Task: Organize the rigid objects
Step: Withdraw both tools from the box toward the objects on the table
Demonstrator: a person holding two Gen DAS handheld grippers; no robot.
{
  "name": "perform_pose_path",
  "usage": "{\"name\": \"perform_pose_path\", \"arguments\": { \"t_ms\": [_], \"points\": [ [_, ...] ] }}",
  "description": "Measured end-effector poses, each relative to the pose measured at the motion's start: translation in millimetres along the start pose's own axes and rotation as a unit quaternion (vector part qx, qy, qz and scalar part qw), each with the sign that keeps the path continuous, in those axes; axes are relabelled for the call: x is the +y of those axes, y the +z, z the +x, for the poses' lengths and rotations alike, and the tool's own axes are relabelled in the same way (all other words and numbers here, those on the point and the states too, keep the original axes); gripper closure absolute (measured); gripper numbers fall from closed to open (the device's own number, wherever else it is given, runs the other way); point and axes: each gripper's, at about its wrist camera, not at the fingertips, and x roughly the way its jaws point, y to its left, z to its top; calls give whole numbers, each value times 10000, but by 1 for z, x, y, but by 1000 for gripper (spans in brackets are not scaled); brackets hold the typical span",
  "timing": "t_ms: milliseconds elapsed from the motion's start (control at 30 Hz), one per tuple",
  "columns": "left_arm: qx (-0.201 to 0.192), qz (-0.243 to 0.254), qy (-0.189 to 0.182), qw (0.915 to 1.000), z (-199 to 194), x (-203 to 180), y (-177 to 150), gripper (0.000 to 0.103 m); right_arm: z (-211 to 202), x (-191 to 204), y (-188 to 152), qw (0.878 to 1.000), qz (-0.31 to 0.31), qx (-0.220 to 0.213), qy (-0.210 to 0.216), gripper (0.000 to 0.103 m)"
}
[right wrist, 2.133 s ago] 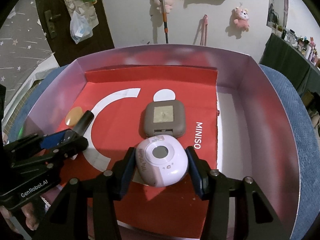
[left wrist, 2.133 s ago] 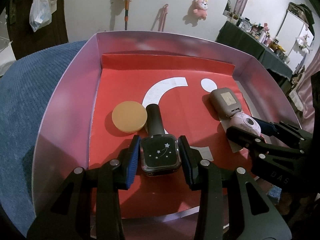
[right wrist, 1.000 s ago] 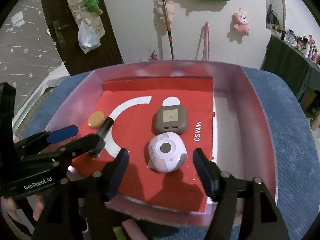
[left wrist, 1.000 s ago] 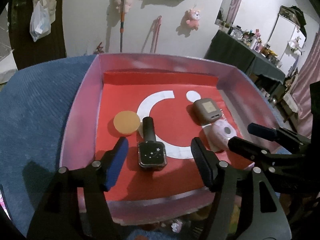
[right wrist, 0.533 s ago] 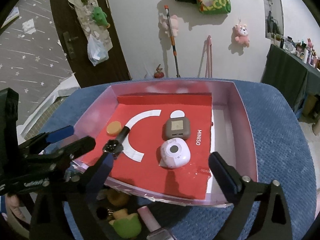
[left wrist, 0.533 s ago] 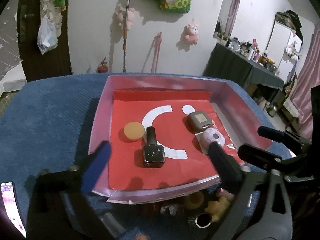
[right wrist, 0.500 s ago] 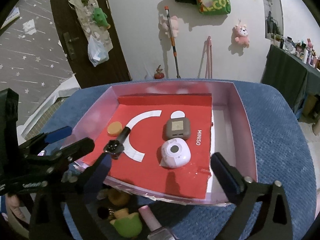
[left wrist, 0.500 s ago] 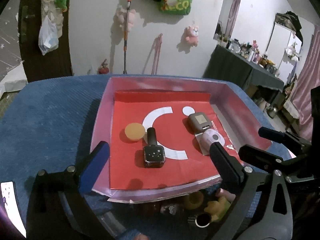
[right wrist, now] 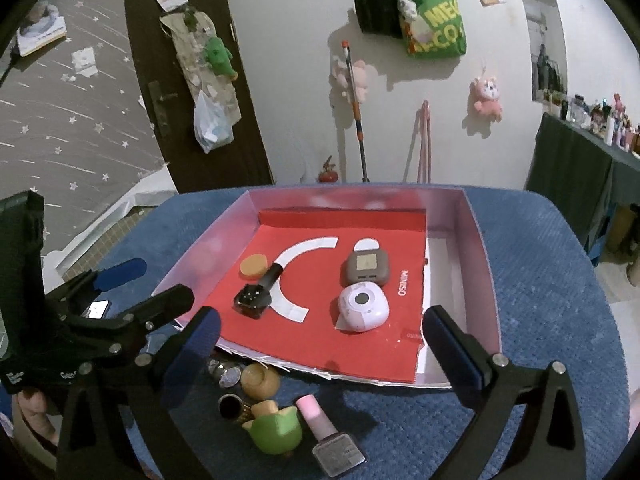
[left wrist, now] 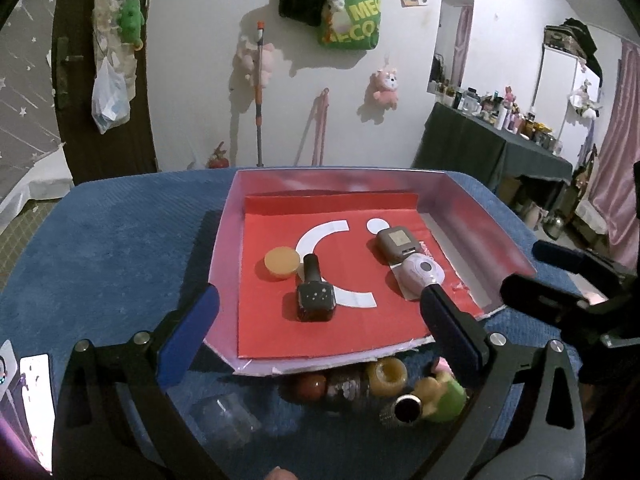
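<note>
With both grippers, left [left wrist: 316, 320] and right [right wrist: 320, 336], jaws wide and empty, the next pick among the loose bottles [right wrist: 280, 408] at lower centre, before the box [right wrist: 480, 248], wants a level, centred approach.

Spreading wide: blue textured cloth surface [right wrist: 540, 320]. Lying on it, centre: shallow pink-walled box [right wrist: 478, 264]; at six o'clock, clustering: green figurine [right wrist: 276, 432], pink-capped bottle [right wrist: 326, 436], yellowish jar [right wrist: 260, 380].
</note>
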Motion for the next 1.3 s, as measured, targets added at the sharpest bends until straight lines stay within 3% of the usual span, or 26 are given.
{"name": "perform_pose_path", "arguments": {
  "t_ms": [233, 667, 1300],
  "points": [
    [32, -11, -42, 10000, -9, -3, -11, 0, -24, 7, -11, 9990, -157, -420, -89, 0],
    [25, 26, -16, 10000, -24, -6, -35, 0, -39, 27, -39, 9971, -411, -604, -232, 0],
    [287, 2, -14, 9996, -22, -7, -68, 0, -35, 27, -80, 9981, -308, -384, -381, 0]
  ]
}}
